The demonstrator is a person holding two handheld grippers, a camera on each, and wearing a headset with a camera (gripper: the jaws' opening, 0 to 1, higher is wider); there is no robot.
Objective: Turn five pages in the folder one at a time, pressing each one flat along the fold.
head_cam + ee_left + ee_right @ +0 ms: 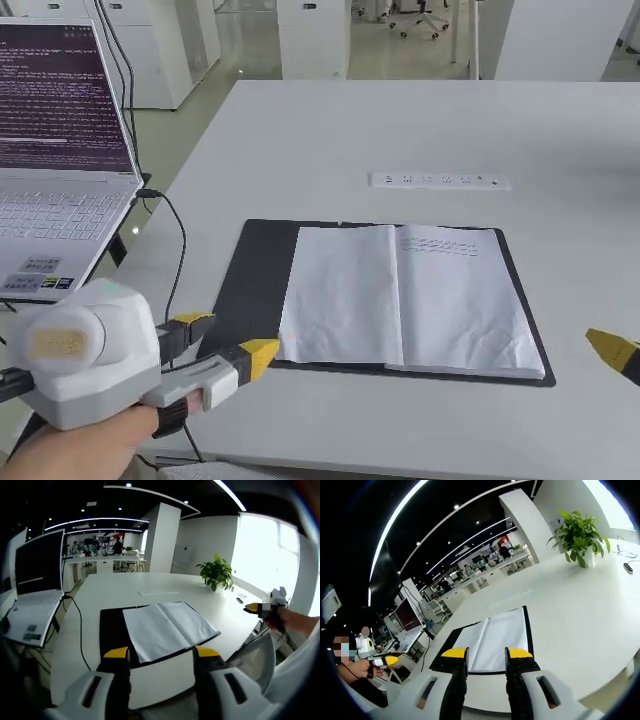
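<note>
An open black folder lies flat on the white table, white pages spread to both sides of the fold; the right page carries a few lines of text. The folder lies ahead of my left gripper, which is open and empty at the table's near left edge. My right gripper is open and empty, off the folder's near right corner; its yellow tip shows at the right edge of the head view.
A laptop with a lit screen sits at the left, its black cable trailing past the folder's left side. A white power strip lies behind the folder. A potted plant stands at the table's far end.
</note>
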